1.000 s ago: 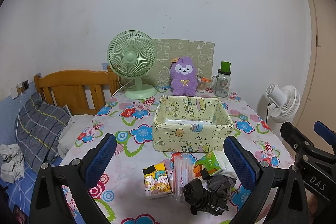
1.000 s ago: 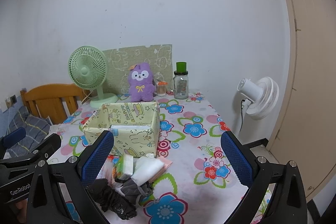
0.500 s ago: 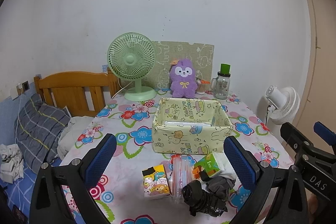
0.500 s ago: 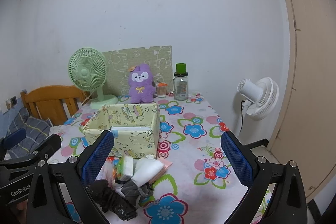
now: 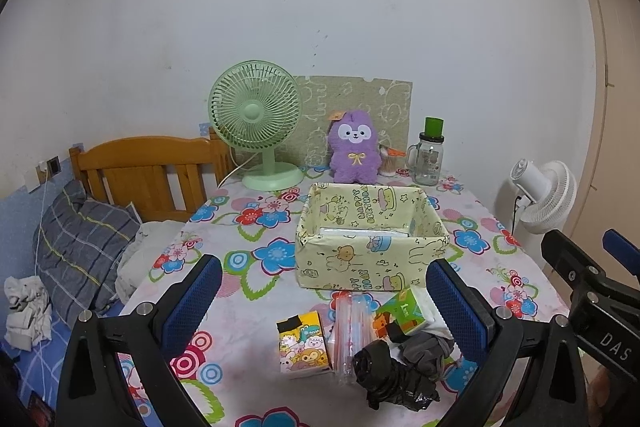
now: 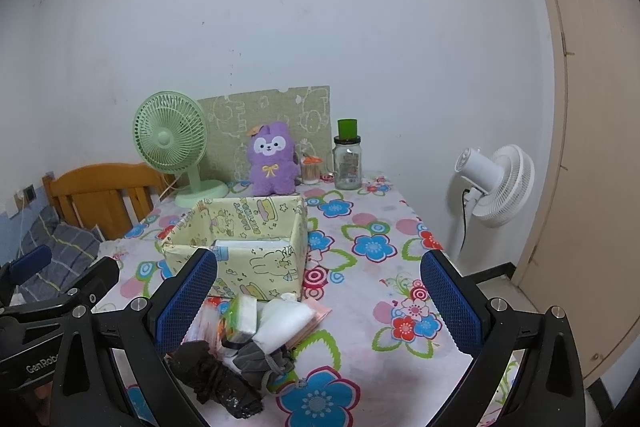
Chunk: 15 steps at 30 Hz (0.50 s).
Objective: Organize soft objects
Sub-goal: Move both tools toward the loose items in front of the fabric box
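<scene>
1. The left gripper [image 5: 322, 301] hangs released above the near table edge, its blue-padded fingers [image 5: 192, 297] spread wide with nothing between them. The right gripper [image 6: 318, 301] is likewise released and empty; in the left wrist view its body shows at the right with "DAS" printed on it, and in the right wrist view the left one reads "GenRob", cut off by the edge.
2. Just beyond and below the left gripper's spread fingers lies a pile of soft things: a black crumpled bag [image 5: 386, 381], a grey cloth bundle [image 5: 426, 349], a cartoon-print tissue pack [image 5: 304, 345], a green tissue pack [image 5: 402, 311], a clear plastic sleeve [image 5: 350, 327] and a white wad [image 6: 282, 323]. All sit touching or nearly so.
3. Past the pile stands an open yellow box [image 5: 370, 267] wrapped in paper reading "HAPPY BIRTHDAY", with something white inside.
4. The tablecloth [image 6: 372, 247] is white with bold blue, red and pink flowers.
5. At the far edge stand a green desk fan [image 5: 256, 129], a purple plush [image 5: 354, 151], a glass jar with a green lid [image 5: 430, 159] and a patterned board [image 5: 360, 107] leaning on the white wall.
6. Left of the table are a wooden bed frame [image 5: 144, 167] and a plaid pillow [image 5: 82, 243]; right are a white floor fan [image 6: 498, 185] and a beige door [image 6: 592, 147].
</scene>
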Each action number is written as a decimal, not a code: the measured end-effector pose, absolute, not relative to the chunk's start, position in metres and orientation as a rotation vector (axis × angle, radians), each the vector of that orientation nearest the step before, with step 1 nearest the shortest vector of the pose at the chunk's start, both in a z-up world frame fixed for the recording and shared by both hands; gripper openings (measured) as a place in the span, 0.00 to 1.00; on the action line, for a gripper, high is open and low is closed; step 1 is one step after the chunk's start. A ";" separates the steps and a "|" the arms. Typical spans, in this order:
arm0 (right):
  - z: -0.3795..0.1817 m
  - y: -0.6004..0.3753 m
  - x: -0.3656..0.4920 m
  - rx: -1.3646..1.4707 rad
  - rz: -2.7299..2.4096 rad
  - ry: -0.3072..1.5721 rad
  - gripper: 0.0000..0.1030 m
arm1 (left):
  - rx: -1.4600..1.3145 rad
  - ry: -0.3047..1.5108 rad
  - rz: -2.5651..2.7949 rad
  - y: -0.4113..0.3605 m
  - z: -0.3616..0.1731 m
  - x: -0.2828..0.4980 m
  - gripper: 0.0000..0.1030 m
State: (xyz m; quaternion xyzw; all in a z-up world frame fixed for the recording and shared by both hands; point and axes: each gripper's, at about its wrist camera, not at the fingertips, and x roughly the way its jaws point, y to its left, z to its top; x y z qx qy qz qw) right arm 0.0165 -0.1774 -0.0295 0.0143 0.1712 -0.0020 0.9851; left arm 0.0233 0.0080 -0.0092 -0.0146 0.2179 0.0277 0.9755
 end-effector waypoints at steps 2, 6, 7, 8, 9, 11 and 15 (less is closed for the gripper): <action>-0.030 -0.176 0.016 0.018 -0.009 0.339 1.00 | -0.028 0.439 0.056 0.008 -0.009 0.024 1.00; -0.031 -0.175 0.016 0.016 -0.013 0.340 1.00 | -0.025 0.432 0.052 0.008 -0.009 0.023 1.00; -0.031 -0.175 0.016 0.017 -0.012 0.341 1.00 | -0.022 0.435 0.056 0.008 -0.009 0.023 1.00; -0.031 -0.175 0.016 0.016 -0.012 0.341 1.00 | -0.020 0.436 0.062 0.008 -0.010 0.023 1.00; -0.031 -0.175 0.016 0.017 -0.011 0.342 1.00 | -0.018 0.436 0.065 0.008 -0.010 0.023 1.00; -0.032 -0.175 0.016 0.019 -0.012 0.343 1.00 | -0.016 0.437 0.072 0.008 -0.010 0.022 1.00; -0.032 -0.175 0.015 0.019 -0.013 0.343 1.00 | -0.011 0.431 0.067 0.007 -0.011 0.020 1.00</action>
